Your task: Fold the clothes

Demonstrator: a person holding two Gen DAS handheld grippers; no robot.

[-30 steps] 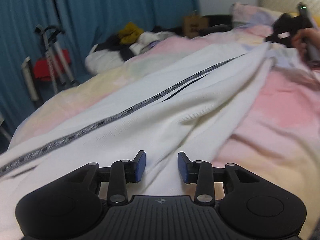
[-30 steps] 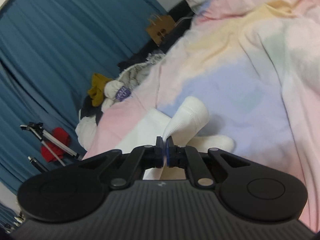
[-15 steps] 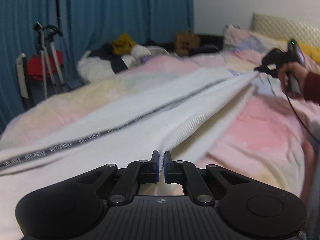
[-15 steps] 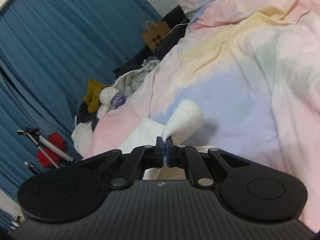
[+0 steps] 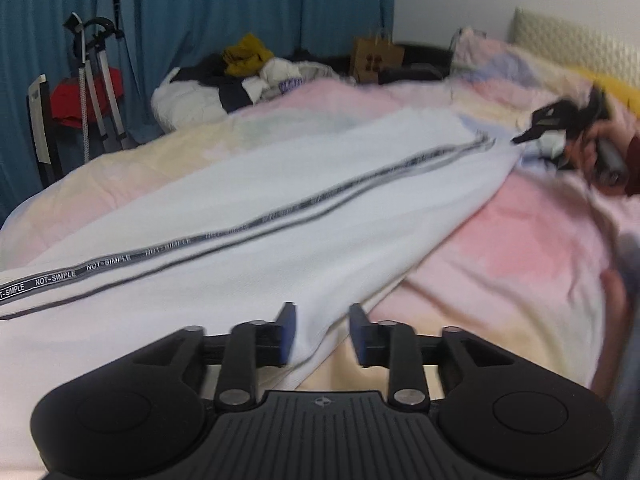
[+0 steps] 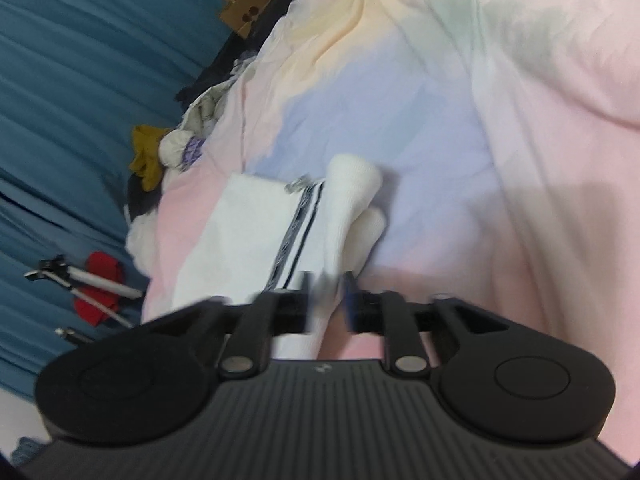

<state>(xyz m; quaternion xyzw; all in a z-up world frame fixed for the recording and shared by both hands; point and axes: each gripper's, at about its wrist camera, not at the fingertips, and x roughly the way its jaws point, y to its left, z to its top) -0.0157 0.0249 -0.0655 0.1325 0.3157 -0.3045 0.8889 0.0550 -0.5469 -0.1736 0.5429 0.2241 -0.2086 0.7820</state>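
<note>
Both my grippers are parted now. Left gripper (image 5: 322, 334) sits at lower centre of the left view, jaws wide apart, holding nothing; a fold of the white trousers (image 5: 280, 216) lies in the gap between the blue pads (image 5: 287, 332), touching neither that I can tell. Trousers stretch flat across the bedspread (image 5: 520, 248) from lower left up toward the right of frame, a grey printed stripe (image 5: 120, 260) reading NOT-SIMPLE running along them. Far end of the trousers reaches the right gripper (image 5: 536, 128), blurred at upper right of that view, with my right hand (image 5: 596, 148) behind it.

Right view: right gripper (image 6: 327, 300) at lower centre, motion-blurred, jaws apart by a moderate gap. White cloth runs down through the gap; blur too heavy to say if either pad touches it, but no pinch. Trousers (image 6: 256, 232) sit centre-left in that frame, cuff end (image 6: 352, 176) rolled up just above my fingers, stripe (image 6: 296, 232) beside it. Bedspread (image 6: 480, 120) fills the right and top, pastel pink, yellow and lilac.

Background, left view: blue curtain (image 5: 240, 8) across the top, clothes pile (image 5: 240, 76) at upper centre with a yellow item on top, paper bag (image 5: 376, 60) right of it, tripod (image 5: 96, 88) with red cloth (image 5: 80, 100) at upper left, headboard (image 5: 576, 52) upper right.
</note>
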